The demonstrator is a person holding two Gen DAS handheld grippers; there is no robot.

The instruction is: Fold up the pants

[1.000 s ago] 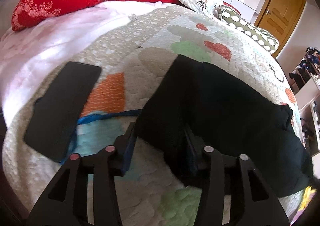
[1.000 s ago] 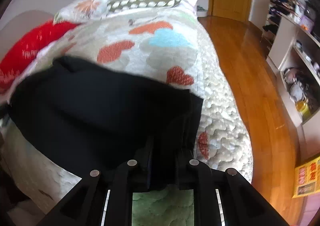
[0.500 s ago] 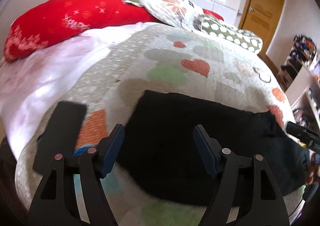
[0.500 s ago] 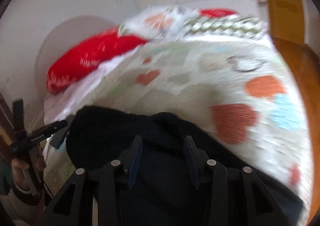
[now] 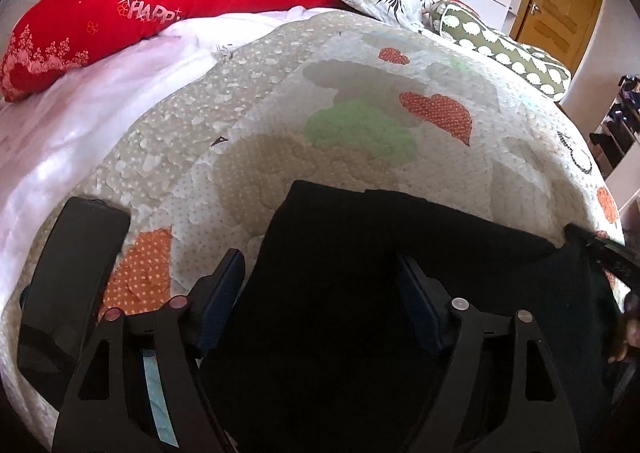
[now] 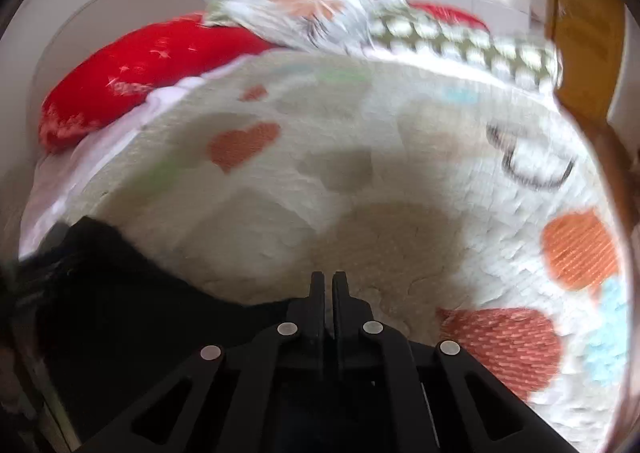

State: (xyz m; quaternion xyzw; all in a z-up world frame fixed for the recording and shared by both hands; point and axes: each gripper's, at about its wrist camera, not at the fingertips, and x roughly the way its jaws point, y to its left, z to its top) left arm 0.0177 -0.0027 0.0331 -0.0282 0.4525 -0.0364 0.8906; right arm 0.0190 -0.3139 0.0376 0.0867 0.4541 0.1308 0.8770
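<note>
Left wrist view: left tool opening, released, straddling the black pants on the bed; long axis runs 9 to 3 o'clock. Right tool clenched, empty; pants at its 9 o'clock. Left hand is nearer.

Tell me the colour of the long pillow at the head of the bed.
Red with pale sparkle and flower prints, clearest in the left wrist view: pillow.
</note>
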